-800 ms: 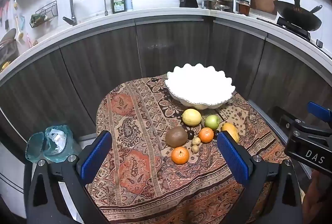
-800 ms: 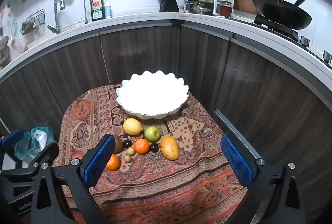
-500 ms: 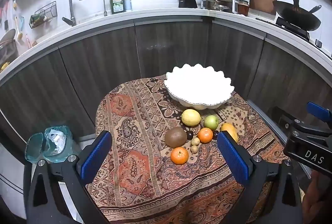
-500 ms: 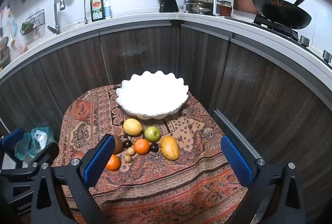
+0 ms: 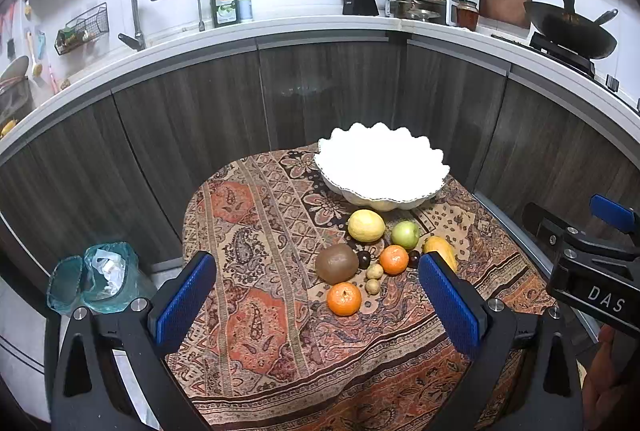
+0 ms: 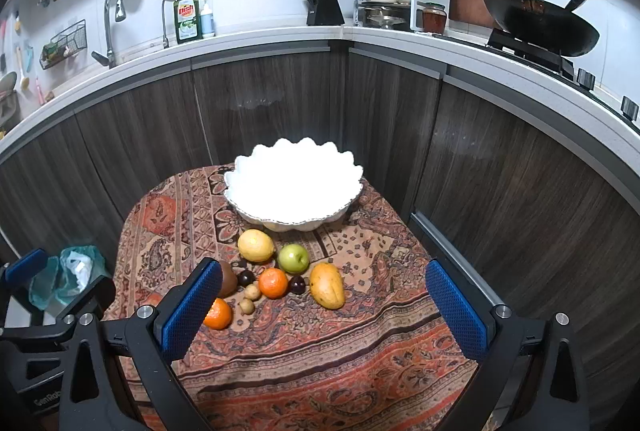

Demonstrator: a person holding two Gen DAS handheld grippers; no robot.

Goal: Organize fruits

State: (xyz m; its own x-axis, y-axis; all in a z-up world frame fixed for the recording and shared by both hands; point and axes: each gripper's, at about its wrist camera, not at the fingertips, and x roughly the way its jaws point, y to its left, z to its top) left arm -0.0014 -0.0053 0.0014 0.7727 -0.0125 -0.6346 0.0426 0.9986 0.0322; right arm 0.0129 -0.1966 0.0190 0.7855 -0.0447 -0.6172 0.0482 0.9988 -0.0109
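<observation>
A white scalloped bowl (image 5: pixel 380 167) (image 6: pixel 294 189) stands at the back of a small table with a patterned cloth (image 5: pixel 256 263). In front of it lie a lemon (image 5: pixel 366 226), a green apple (image 5: pixel 405 235), a brown kiwi (image 5: pixel 337 263), two oranges (image 5: pixel 344 298) (image 5: pixel 394 259), a mango (image 6: pixel 327 285), two dark plums and two small tan fruits. My left gripper (image 5: pixel 316 305) is open and empty, above the table's near side. My right gripper (image 6: pixel 324 311) is open and empty, held above the near edge.
Dark cabinet fronts (image 5: pixel 328 91) curve close behind the table. A green bag of rubbish (image 5: pixel 100 277) sits on the floor at the left. The right gripper's body (image 5: pixel 588 263) shows at the right edge of the left wrist view.
Both grippers have barely shifted; the fruit and bowl stay in place.
</observation>
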